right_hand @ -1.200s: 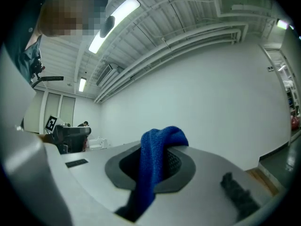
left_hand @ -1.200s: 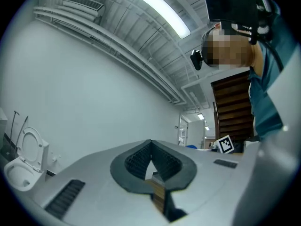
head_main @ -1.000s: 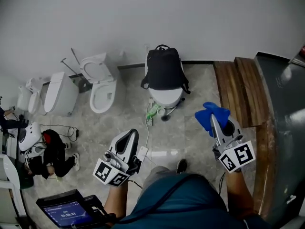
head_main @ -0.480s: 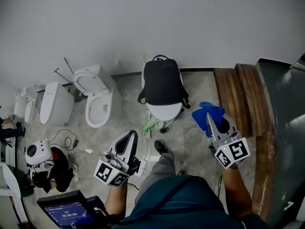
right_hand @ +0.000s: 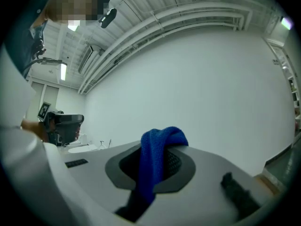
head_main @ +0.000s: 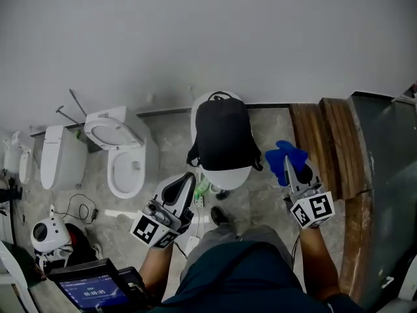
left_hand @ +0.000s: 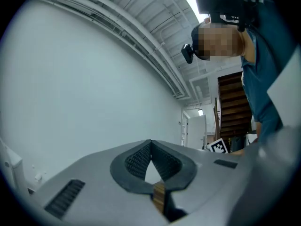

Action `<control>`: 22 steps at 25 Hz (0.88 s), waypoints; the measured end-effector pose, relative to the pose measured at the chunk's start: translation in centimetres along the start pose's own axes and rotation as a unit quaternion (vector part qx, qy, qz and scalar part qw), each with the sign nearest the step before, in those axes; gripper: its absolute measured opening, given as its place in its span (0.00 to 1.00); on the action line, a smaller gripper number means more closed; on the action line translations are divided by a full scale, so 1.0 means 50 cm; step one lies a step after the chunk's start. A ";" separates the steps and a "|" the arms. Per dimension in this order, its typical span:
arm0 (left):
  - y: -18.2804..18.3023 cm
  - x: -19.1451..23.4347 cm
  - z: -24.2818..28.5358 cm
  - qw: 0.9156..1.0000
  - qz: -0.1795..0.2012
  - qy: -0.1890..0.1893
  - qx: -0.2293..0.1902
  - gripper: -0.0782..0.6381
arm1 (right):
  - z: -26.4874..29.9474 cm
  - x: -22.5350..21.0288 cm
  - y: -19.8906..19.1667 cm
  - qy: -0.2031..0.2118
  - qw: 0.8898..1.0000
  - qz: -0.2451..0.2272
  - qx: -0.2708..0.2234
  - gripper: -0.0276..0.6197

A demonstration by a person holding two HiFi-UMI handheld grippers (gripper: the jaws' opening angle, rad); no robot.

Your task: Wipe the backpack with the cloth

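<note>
Marble floor [head_main: 264, 194], white wall [head_main: 195, 38], backpack [head_main: 223, 132] — right gripper [head_main: 288, 162] clamps cloth [right_hand: 154, 160].

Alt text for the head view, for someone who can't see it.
From above, a black backpack sits on a white fixture; the right hand-held gripper holds a blue cloth beside it, and the left hand-held gripper is shut, empty.

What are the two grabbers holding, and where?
The right gripper pinches the blue cloth by a bunched fold between its jaws. The left gripper is shut on nothing.
</note>
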State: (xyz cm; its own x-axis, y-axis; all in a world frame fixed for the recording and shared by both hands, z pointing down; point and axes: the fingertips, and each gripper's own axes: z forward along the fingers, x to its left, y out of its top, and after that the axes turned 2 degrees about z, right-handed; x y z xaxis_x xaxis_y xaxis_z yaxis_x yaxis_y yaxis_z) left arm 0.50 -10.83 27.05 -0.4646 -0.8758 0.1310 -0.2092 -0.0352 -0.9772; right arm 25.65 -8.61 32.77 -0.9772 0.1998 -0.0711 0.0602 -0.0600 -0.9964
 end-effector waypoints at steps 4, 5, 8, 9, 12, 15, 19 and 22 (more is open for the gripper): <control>-0.010 0.051 0.038 1.000 0.010 -0.014 -0.002 0.11 | 0.061 -0.035 -0.045 -0.022 1.000 0.009 0.019 0.09; -0.020 0.094 0.065 1.000 0.004 -0.013 0.000 0.11 | 0.111 -0.057 -0.065 -0.030 0.999 0.014 0.032 0.09; -0.056 0.182 0.122 1.000 -0.013 -0.009 0.012 0.11 | 0.219 -0.114 -0.141 -0.055 0.995 0.038 0.073 0.09; -0.071 0.194 0.131 1.000 -0.017 -0.007 0.018 0.11 | 0.237 -0.128 -0.174 -0.063 0.993 0.048 0.086 0.09; -0.123 0.235 0.154 0.999 -0.034 0.003 0.035 0.11 | 0.292 -0.176 -0.294 -0.082 0.985 0.079 0.130 0.09; -0.181 0.288 0.182 0.997 -0.055 0.021 0.054 0.11 | 0.354 -0.232 -0.431 -0.099 0.974 0.108 0.174 0.09; -0.261 0.345 0.211 0.994 -0.079 0.037 0.066 0.11 | 0.404 -0.299 -0.634 -0.148 0.944 0.188 0.225 0.09; -0.321 0.386 0.224 0.991 -0.094 0.050 0.079 0.11 | 0.422 -0.323 -0.774 -0.183 0.915 0.241 0.266 0.09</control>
State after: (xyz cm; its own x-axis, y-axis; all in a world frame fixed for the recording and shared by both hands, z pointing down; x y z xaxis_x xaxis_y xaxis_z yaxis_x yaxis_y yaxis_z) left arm 4.54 -32.55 43.38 -0.5152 -0.7941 0.3223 -0.1671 -0.2757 -0.9466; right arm 34.83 -30.15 73.46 -0.8719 -0.3102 -0.3788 0.4896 -0.5416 -0.6833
